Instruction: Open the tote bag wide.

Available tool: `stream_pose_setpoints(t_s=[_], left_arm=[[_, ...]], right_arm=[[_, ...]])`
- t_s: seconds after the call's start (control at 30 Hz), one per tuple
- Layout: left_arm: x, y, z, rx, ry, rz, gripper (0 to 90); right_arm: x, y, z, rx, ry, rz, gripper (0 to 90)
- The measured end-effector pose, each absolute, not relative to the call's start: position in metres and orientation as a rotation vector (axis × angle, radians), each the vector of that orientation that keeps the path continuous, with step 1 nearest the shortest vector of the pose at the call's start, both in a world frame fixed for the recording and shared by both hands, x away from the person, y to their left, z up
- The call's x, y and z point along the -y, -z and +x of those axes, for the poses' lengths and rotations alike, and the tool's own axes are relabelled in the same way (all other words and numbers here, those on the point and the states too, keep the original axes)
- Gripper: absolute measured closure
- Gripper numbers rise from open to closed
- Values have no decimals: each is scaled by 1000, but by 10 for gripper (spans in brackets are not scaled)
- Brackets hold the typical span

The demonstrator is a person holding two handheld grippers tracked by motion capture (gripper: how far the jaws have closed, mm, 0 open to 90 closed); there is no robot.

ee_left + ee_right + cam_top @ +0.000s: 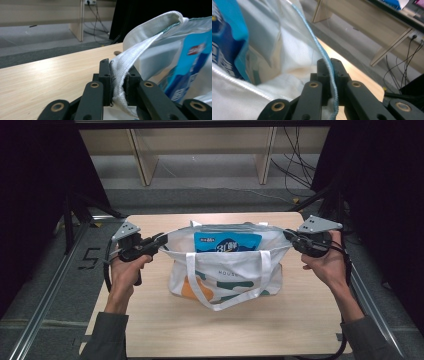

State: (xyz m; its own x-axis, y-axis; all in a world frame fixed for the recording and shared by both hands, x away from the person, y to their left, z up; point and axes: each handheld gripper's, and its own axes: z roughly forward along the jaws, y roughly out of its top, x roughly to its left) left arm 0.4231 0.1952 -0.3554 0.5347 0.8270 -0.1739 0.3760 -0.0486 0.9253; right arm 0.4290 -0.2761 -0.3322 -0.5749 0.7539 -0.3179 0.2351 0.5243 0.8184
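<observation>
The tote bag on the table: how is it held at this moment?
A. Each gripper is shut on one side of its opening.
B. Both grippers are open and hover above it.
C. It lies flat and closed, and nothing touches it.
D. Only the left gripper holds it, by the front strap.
A: the left gripper and the right gripper each pinch the rim of the tote bag, one at each end of its opening, with a blue snack packet inside.
</observation>
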Motion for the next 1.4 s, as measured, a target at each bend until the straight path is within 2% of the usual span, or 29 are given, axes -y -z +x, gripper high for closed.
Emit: stream_pose_setpoints(t_s=[0.1, 0.4, 0.77, 1.07, 1.23, 1.4], left_arm=[[-194, 369, 428, -1060, -512, 1705, 792], [-201, 421, 425, -1106, -426, 1715, 783], [-194, 451, 424, -1128, -435, 1792, 779], [-189, 469, 420, -1113, -380, 1832, 774], [-175, 490, 420, -1099, -359, 1953, 770], [-160, 506, 420, -1077, -431, 2089, 778]], right_arm=[[276, 345, 433, -2106, -983, 822, 867], [273, 385, 432, -2140, -994, 849, 864], [266, 424, 431, -2181, -927, 830, 858], [265, 445, 430, -2254, -905, 856, 856], [265, 464, 435, -2309, -872, 874, 856], [264, 477, 436, -2340, -867, 933, 856]])
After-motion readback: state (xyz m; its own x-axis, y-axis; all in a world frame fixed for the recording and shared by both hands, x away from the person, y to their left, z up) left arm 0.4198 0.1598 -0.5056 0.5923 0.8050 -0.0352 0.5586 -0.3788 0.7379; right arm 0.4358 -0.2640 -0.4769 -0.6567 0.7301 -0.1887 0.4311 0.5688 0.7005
